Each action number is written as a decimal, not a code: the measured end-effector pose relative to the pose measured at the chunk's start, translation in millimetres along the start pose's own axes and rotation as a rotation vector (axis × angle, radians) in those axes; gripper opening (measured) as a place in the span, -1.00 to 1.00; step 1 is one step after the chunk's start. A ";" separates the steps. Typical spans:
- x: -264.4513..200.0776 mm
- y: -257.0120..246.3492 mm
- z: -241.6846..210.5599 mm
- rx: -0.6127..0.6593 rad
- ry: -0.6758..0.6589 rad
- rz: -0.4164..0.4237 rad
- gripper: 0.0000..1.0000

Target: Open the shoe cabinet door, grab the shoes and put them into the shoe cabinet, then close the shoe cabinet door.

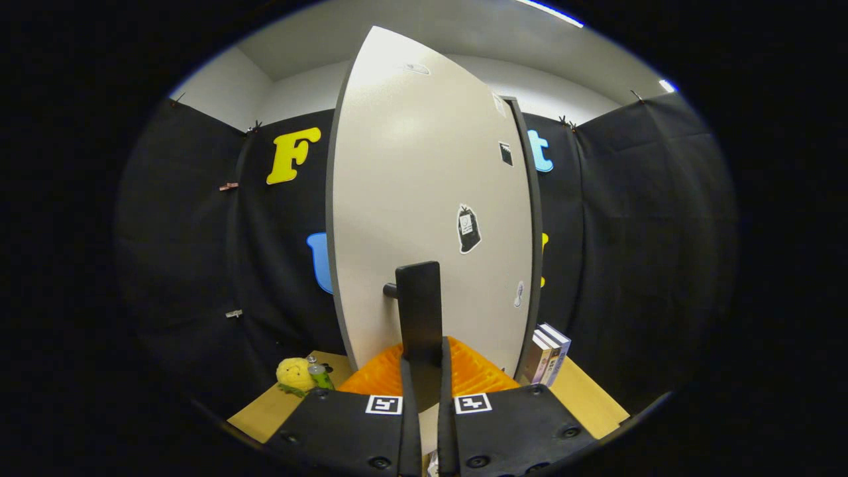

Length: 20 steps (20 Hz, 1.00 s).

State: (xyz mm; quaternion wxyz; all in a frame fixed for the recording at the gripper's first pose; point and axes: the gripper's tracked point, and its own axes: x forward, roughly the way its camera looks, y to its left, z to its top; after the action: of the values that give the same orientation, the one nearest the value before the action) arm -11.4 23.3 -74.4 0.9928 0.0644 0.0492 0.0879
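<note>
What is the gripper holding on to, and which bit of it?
The gripper holds the black handle of the white shoe cabinet door. Both fingers pinch the handle's lower end from either side.

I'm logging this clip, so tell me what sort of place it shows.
Probably a staged recording booth: black cloth walls surround a wooden tabletop holding a pale shoe cabinet door, whose black handle the gripper is shut on, and stacked books.

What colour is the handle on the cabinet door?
Black. The gripper view shows the handle against the off-white door, with the gripper jaws closed on it.
</note>
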 end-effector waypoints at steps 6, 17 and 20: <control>-22.2 -42.6 2.6 -0.014 0.016 -0.016 -0.74; -40.6 -136.7 9.8 0.028 0.053 -0.050 -0.76; -40.7 -161.7 12.0 0.011 0.050 -0.038 -0.82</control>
State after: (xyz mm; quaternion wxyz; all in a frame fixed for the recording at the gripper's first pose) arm -22.8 -143.4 -81.1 0.9924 0.0668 0.0757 0.0701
